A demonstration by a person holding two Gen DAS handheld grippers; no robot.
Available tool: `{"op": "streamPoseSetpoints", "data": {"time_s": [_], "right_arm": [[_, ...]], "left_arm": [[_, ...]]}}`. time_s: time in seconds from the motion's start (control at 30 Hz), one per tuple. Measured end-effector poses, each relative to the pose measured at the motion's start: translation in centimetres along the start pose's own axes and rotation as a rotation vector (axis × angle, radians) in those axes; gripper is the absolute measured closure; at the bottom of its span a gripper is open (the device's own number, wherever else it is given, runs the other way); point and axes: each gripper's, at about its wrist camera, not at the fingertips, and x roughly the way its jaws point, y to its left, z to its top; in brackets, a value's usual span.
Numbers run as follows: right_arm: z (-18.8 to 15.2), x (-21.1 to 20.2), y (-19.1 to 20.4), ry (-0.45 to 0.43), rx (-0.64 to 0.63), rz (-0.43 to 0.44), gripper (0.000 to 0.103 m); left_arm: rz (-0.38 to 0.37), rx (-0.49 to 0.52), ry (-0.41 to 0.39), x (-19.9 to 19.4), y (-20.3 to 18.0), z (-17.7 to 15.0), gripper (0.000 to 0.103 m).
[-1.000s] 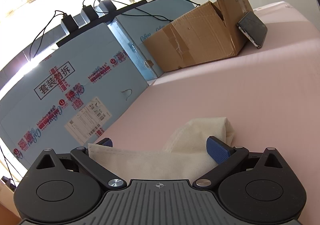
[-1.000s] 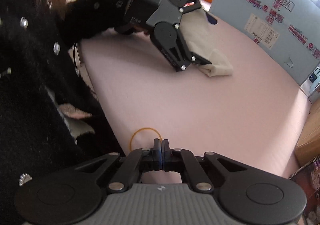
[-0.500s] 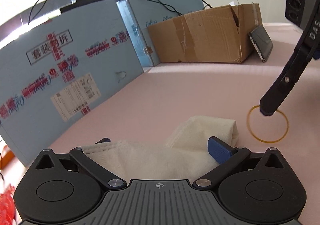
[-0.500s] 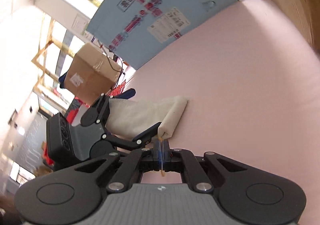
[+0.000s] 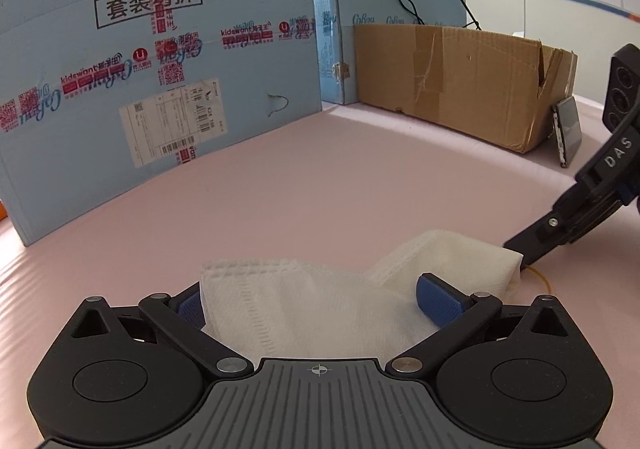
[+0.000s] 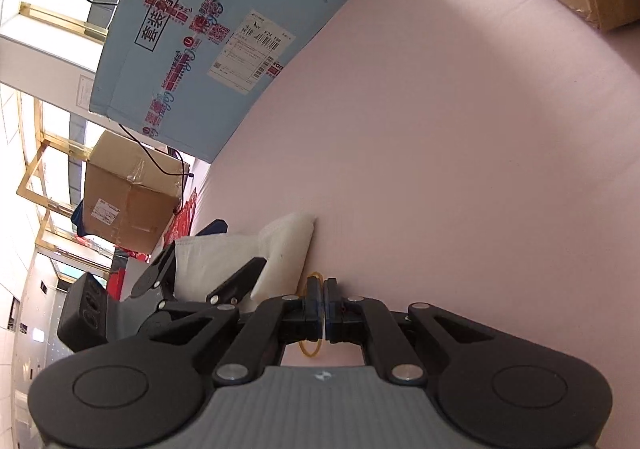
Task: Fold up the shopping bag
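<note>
The white fabric shopping bag (image 5: 452, 253), rolled into a thick bundle, lies on the pink tabletop (image 5: 320, 177). My left gripper (image 5: 314, 302) is shut on it, its blue pads (image 5: 440, 299) pressing both sides. In the right wrist view the bag (image 6: 288, 245) sits inside the left gripper (image 6: 236, 245). My right gripper (image 6: 323, 289) is shut on a thin yellow rubber band (image 6: 310, 352), right beside the bag's free end. From the left wrist view, the right gripper's tip (image 5: 516, 249) touches that end, with the rubber band (image 5: 540, 274) showing just behind.
A large blue carton (image 5: 160, 69) and a taped brown cardboard box (image 5: 448, 77) wall off the far side of the table. A dark phone (image 5: 568, 129) leans on the brown box. Another brown box (image 6: 124, 201) stands beyond the table's left end.
My right gripper picked the rubber band up from near the table edge and carried it over to the bag's end. The left gripper kept hold of the bag and turned a little.
</note>
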Motion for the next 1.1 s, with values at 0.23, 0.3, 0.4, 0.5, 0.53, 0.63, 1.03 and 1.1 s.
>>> {"op": "streamPoseSetpoints", "data": {"time_s": [0.23,0.3,0.4,0.5,0.53,0.63,1.03,1.1], "right_arm": [[0.3,0.2,-1.3,0.007,0.103,0.055,0.098],[0.3,0.2,-1.6,0.012,0.133,0.077,0.098],[0.4,0.1,-2.0,0.019,0.173,0.091,0.098],[0.6,-0.3,-1.9,0.025,0.176,0.072,0.097],[0.8,-0.4,-1.8,0.028,0.166,0.063,0.095],[1.1,-0.4,-1.1,0.049,0.131,0.038,0.094],[0.6,1.8,0.3,0.038,0.271,0.205,0.101],[0.9,2.3,-0.3,0.013,0.316,0.188,0.101]], "left_arm": [[-0.054,0.161,-0.065,-1.2,-3.0,0.5,0.000],[-0.043,0.185,-0.050,-0.8,-3.6,0.5,0.000],[-0.026,0.222,-0.027,-0.4,-4.4,0.5,0.000],[-0.019,0.218,-0.016,-0.2,-4.6,0.5,0.000],[-0.015,0.215,-0.011,-0.1,-4.6,0.6,0.000],[0.013,0.226,-0.001,0.0,-5.2,0.6,0.000],[-0.006,0.170,0.020,0.4,-4.6,0.6,0.000],[-0.022,0.148,0.025,0.5,-4.3,0.6,0.000]]}}
